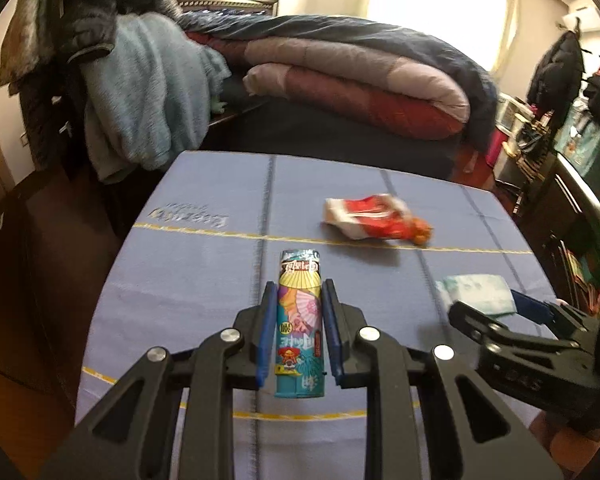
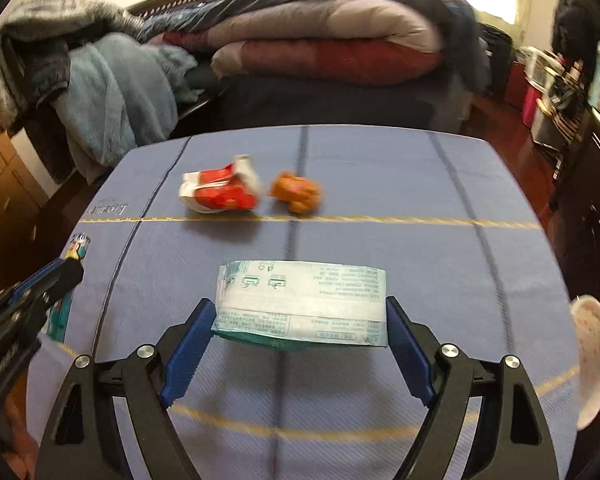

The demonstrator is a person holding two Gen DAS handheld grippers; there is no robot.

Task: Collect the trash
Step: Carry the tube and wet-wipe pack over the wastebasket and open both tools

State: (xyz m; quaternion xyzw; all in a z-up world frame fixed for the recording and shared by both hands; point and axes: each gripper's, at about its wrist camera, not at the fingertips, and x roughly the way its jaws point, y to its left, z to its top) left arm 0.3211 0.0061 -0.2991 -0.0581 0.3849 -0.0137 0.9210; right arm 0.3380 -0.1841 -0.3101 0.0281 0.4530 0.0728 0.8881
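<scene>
Trash sits between both sets of your fingers: your left gripper (image 1: 299, 322) is narrowed around a colourful can (image 1: 300, 324), blue pads touching its sides. Your right gripper (image 2: 300, 330) is spread wide, fingers against both ends of a pale wipes packet (image 2: 302, 304). Ahead lies a red wrapper (image 2: 220, 192).

A matt woven cloth (image 2: 380, 184) covers the table. The tube (image 1: 300, 324) and tissue pack (image 2: 302, 304) look like glossy printed plastic film. The red wrapper (image 2: 220, 192) is crinkled, shiny foil.

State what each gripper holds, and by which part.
The left gripper clamps the colorful can across its sides. The right gripper grips the white packet by its two short ends.
</scene>
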